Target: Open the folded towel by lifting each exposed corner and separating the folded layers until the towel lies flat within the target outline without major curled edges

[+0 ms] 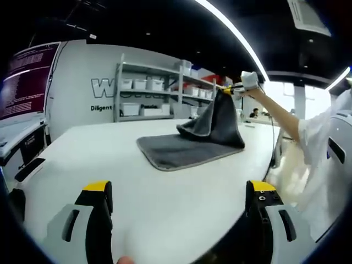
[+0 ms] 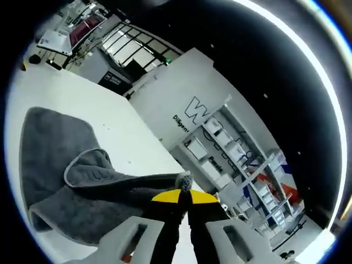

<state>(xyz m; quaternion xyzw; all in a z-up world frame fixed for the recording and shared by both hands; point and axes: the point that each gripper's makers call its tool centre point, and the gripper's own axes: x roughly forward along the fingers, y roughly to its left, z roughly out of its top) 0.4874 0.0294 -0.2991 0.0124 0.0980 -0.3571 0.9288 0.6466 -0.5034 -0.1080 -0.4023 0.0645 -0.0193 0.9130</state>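
Observation:
A dark grey towel (image 1: 192,144) lies on the white table (image 1: 110,159), its right part pulled up into a peak. The right gripper (image 1: 235,88), held by a person's outstretched arm, pinches the raised corner at that peak. In the right gripper view the towel (image 2: 60,165) hangs down from my right gripper (image 2: 183,193), whose yellow-tipped jaws are shut on a towel corner. My left gripper (image 1: 179,190) hovers over the near part of the table, open, jaws wide apart with nothing between them, well short of the towel.
Metal shelves (image 1: 159,93) with white bins stand against the far wall behind the table. A person in white (image 1: 324,143) stands at the table's right edge. A dark screen (image 1: 25,80) and equipment sit at the left.

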